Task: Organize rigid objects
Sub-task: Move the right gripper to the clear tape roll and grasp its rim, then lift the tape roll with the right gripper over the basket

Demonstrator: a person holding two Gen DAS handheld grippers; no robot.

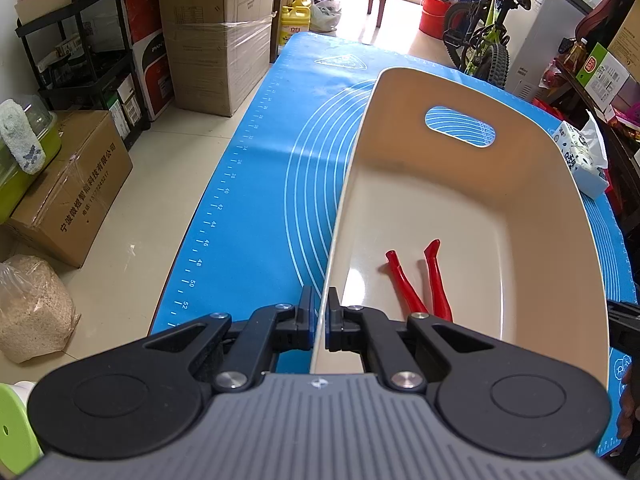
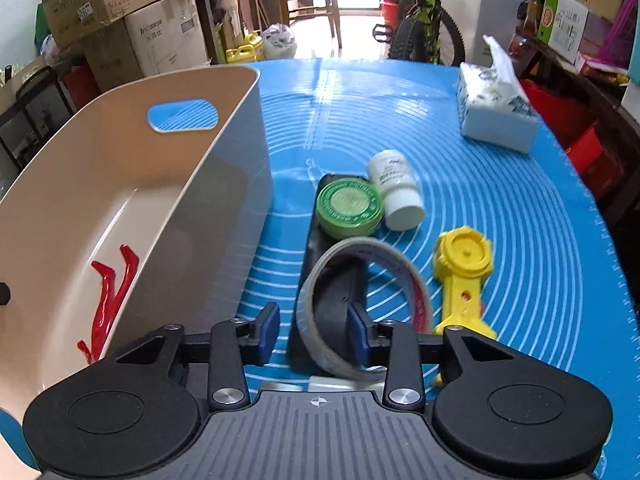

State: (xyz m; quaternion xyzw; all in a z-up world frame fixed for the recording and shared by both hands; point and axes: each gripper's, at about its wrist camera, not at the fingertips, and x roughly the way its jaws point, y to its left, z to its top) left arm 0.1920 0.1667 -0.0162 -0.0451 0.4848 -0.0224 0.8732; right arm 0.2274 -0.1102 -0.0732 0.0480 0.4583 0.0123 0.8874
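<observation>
- Left gripper [image 1: 319, 312] is clamped on the bin [image 1: 472, 200] wall.
- Right gripper [image 2: 312, 330] is part open, straddling the tape roll's [image 2: 320, 344] near rim, pads apart from it.
- Red pliers [image 1: 420, 280] lie in the bin.

The left tongs [image 1: 319, 312] tilt downward, clamped on the bin wall [image 1: 332, 240]; the right tongs [image 2: 314, 326] tilt downward, parted, straddling the tape ring's [image 2: 320, 344] rim.

Black linkage tongs [image 2: 312, 332] with blue pads [image 2: 269, 328], silver screws, ribbed grey housing.
</observation>
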